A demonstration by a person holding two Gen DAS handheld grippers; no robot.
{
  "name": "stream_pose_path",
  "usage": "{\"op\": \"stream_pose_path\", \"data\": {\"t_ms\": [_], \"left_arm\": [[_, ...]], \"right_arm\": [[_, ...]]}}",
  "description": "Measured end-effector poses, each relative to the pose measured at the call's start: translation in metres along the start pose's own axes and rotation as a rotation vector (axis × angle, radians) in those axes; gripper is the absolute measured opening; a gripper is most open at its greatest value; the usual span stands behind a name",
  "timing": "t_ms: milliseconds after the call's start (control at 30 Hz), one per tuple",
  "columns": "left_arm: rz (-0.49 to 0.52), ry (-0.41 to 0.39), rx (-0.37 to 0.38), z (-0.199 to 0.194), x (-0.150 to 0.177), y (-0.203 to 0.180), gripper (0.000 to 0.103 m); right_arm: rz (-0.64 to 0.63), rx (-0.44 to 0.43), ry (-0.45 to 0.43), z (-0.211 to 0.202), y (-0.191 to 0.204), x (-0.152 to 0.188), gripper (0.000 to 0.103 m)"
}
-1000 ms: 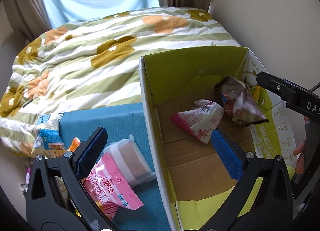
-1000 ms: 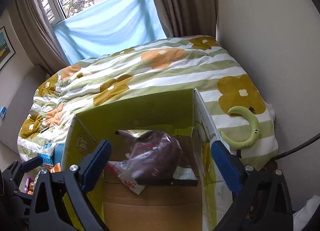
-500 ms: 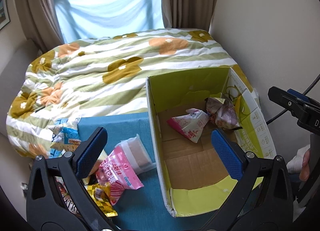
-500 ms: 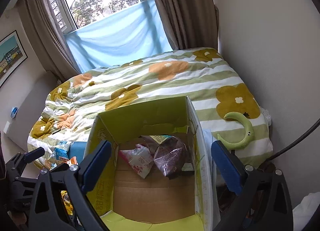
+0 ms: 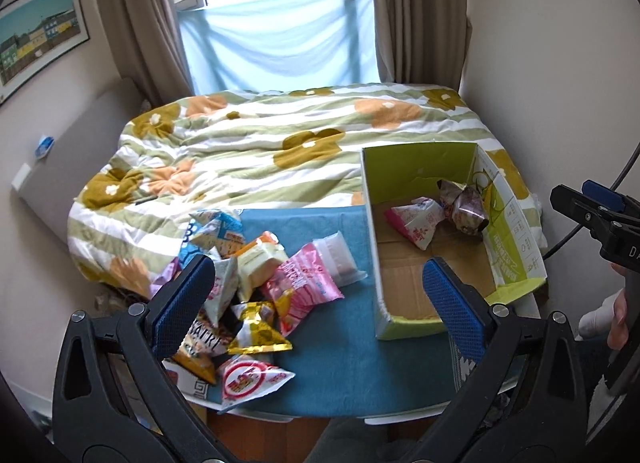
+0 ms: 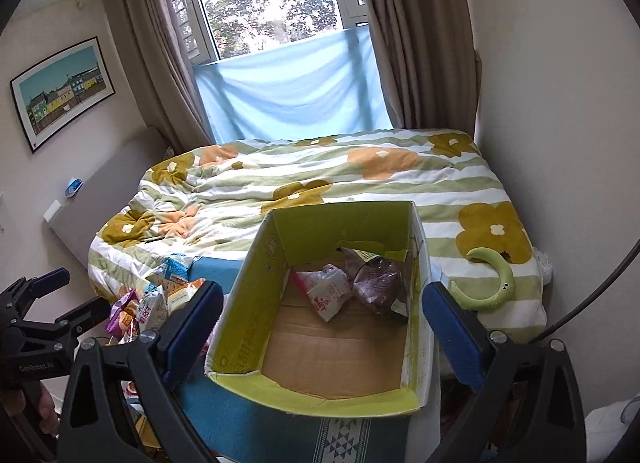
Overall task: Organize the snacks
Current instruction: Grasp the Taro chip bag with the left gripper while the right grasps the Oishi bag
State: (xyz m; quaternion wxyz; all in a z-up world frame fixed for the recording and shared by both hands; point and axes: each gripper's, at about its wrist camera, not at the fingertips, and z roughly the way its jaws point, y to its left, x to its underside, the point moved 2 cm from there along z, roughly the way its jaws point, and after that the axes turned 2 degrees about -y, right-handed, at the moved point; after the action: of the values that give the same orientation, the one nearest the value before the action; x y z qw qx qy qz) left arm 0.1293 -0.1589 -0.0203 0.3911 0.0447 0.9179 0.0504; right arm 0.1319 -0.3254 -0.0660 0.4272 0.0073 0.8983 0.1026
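Both grippers, left (image 5: 316,287) and right (image 6: 322,321), hang wide open and empty above the table, so this looks like the gap between one drop-off and the next pick. Two packets (image 6: 352,289) already lie in the far end of the box (image 6: 240,299); the rest sit in a pile (image 5: 248,295) just left of it. Next move's probably the left one dropping onto a loose top packet, since they overlap.
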Motion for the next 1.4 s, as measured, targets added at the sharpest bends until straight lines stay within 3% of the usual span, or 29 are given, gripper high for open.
{"op": "stream_pose_path", "data": {"t_ms": [200, 367, 600, 867, 1167, 1400], "left_arm": [[-0.038, 0.006, -0.078, -0.024, 0.030, 0.038, 0.103], [-0.055, 0.031, -0.114, -0.022, 0.051, 0.075, 0.103], [-0.080, 0.059, -0.086, 0.007, 0.082, 0.136, 0.103], [-0.068, 0.126, 0.026, 0.069, 0.129, 0.199, 0.103], [0.112, 0.163, 0.093, 0.132, 0.166, 0.204, 0.102], [0.201, 0.195, 0.134, 0.173, 0.182, 0.194, 0.093]], "right_arm": [[-0.006, -0.112, -0.002, -0.010, 0.023, 0.026, 0.099], [0.005, -0.180, 0.022, -0.007, 0.048, 0.047, 0.099], [-0.008, -0.204, 0.087, 0.011, 0.094, 0.073, 0.099], [0.061, -0.205, 0.226, 0.060, 0.160, 0.115, 0.099], [0.192, -0.202, 0.367, 0.120, 0.211, 0.161, 0.099], [0.266, -0.169, 0.437, 0.150, 0.228, 0.185, 0.099]]}}
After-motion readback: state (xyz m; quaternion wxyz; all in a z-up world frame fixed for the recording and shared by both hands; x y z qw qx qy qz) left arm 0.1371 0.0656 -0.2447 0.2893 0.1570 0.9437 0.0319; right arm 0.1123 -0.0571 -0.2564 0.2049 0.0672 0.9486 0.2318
